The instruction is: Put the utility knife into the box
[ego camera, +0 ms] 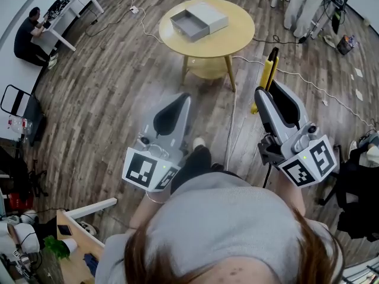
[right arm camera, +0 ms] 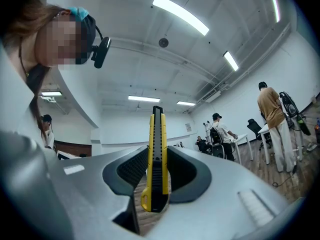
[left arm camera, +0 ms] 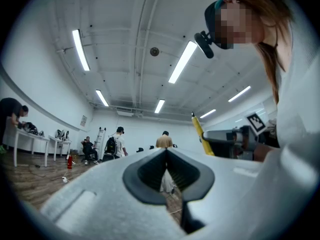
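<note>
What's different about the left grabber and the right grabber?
The right gripper is clamped on a yellow-and-black utility knife that sticks out ahead of it; the left gripper holds nothing. The right gripper's jaws are kept apart by the knife; the left gripper's jaws meet at their tips. Both are grey and the same shape.

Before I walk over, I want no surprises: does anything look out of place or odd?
Nothing spilled or damaged. A white cable trails across the floor toward the round table, where the box sits with its drawer slid open.
</note>
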The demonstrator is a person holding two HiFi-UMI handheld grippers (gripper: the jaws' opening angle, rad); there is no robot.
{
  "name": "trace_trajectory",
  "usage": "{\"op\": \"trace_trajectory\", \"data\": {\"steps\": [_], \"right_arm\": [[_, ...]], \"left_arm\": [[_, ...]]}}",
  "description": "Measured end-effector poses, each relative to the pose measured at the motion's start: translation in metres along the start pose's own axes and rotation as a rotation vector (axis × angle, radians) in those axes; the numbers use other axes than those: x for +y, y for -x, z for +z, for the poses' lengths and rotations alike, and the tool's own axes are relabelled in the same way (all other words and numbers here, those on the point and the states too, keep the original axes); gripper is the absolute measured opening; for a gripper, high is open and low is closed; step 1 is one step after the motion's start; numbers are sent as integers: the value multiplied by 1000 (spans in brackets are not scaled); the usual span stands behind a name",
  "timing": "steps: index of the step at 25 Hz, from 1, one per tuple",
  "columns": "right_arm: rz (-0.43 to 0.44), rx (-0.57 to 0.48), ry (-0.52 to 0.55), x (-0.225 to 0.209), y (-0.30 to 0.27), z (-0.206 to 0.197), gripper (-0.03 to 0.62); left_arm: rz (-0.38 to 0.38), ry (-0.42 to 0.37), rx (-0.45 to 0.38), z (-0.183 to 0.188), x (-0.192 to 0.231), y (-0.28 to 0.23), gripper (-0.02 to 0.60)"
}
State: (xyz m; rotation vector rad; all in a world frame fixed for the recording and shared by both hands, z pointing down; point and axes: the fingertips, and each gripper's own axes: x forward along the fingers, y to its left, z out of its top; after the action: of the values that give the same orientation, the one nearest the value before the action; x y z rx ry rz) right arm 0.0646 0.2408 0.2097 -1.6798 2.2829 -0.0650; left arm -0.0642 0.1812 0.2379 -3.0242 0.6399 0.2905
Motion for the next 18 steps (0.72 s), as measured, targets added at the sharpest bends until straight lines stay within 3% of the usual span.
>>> {"op": "trace_trajectory", "data": {"steps": [10, 18], "right_arm": [[21, -3, 42, -9, -25, -4, 121], [17, 38, 85, -41, -72, -14, 121]], "left_arm": [[-21, -13, -13, -5, 18, -22, 2], [-43, 15, -18, -19, 60, -66, 2]]}}
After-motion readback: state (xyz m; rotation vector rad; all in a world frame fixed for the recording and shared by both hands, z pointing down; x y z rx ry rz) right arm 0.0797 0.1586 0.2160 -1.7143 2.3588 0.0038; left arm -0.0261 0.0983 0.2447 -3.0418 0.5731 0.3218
